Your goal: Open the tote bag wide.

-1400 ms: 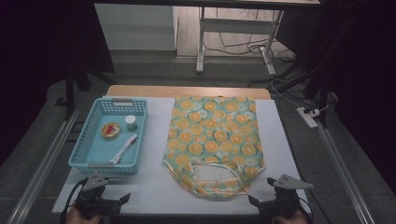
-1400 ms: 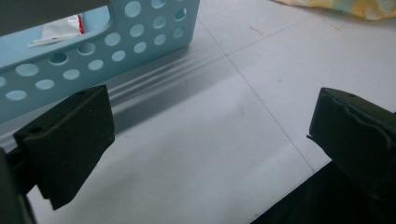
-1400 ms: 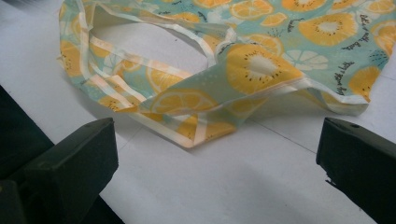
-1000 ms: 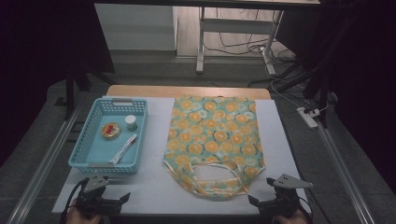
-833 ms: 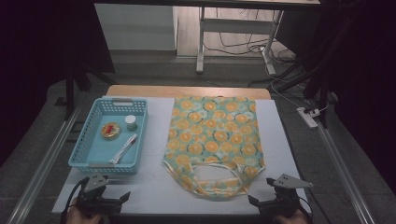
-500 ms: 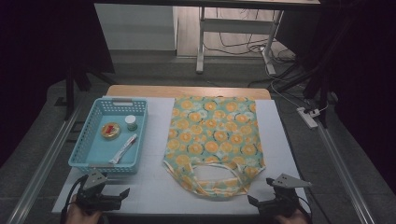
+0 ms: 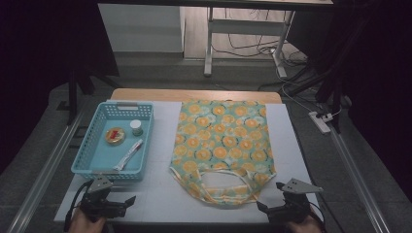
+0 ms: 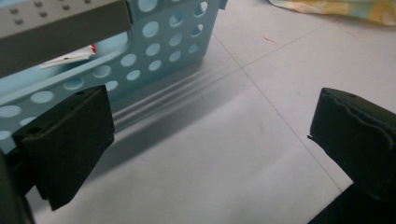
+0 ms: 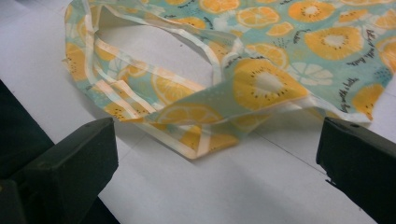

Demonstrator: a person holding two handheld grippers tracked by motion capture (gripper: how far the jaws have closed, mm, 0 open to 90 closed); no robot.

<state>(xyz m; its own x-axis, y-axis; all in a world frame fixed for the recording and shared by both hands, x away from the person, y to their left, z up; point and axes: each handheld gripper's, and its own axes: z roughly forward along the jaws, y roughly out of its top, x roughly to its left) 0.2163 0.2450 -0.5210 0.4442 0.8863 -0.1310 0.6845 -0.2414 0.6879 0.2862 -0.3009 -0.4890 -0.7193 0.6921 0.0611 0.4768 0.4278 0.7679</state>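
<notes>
A cloth bag (image 7: pixel 221 141) printed with orange slices on teal lies flat on the white table cover, its handles (image 7: pixel 224 190) toward the near edge. My right gripper (image 7: pixel 268 206) rests open at the near right, a short way off the handles (image 9: pixel 187 112), which lie just ahead of its jaws. My left gripper (image 7: pixel 127 200) is open at the near left, just in front of the blue basket (image 7: pixel 88 158). Its jaws frame bare table beside the basket wall (image 8: pixel 154 44).
The blue basket holds a small round tin (image 7: pixel 115 135), a little white jar (image 7: pixel 136 126) and a white stick-like packet (image 7: pixel 128 154). Metal rails (image 7: pixel 46 167) run along both table sides. Beyond the table stand a desk frame (image 7: pixel 210 43) and cables on the floor.
The left gripper has edged slightly right along the near table edge. The right gripper has barely moved. The bag and the basket lie as before.
</notes>
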